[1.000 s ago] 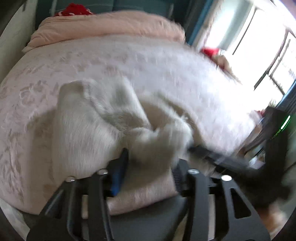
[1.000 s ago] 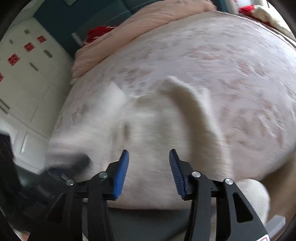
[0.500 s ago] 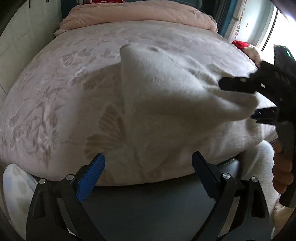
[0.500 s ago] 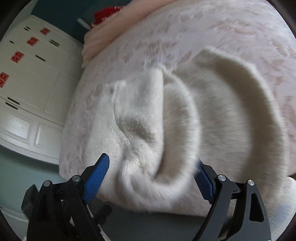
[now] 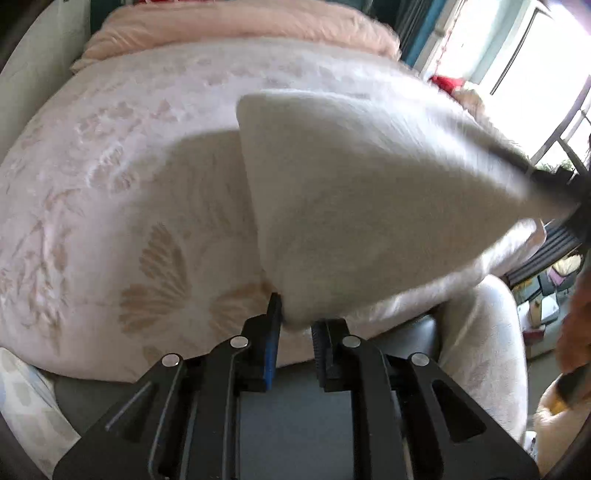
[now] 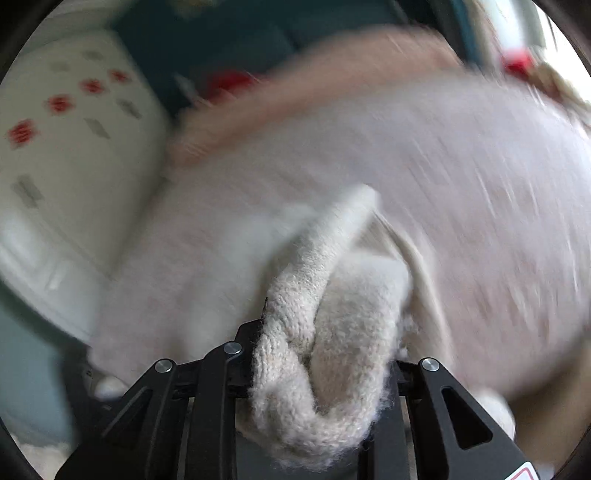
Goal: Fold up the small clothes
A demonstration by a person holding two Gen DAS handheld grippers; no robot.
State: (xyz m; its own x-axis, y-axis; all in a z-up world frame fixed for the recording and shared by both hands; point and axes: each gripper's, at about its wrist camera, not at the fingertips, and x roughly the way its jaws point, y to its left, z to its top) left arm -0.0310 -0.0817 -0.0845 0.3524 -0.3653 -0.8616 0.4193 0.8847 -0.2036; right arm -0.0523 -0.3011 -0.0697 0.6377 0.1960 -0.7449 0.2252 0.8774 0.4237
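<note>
A cream knit garment (image 5: 369, 192) hangs stretched above the pink floral bed cover (image 5: 129, 147). My left gripper (image 5: 295, 321) is closing its jaws on the garment's lower corner, which sits pinched between the pads. At the right edge of the left wrist view, the blurred right gripper (image 5: 554, 181) holds the far corner. In the right wrist view a thick bunched fold of the garment (image 6: 321, 387) fills the closing jaws of my right gripper (image 6: 325, 350) and hides the pads. The picture there is blurred by motion.
A rolled pink duvet (image 5: 240, 22) lies at the head of the bed. A bright window (image 5: 517, 44) is on the right. A white wardrobe with red decals (image 6: 55, 129) stands to the left. A person's leg in pale trousers (image 5: 480, 350) is beside the bed edge.
The left jaws, wide open half a second ago, have closed on the garment's lower corner. The right jaws have closed on a bunched fold, and the garment is now stretched between both grippers.
</note>
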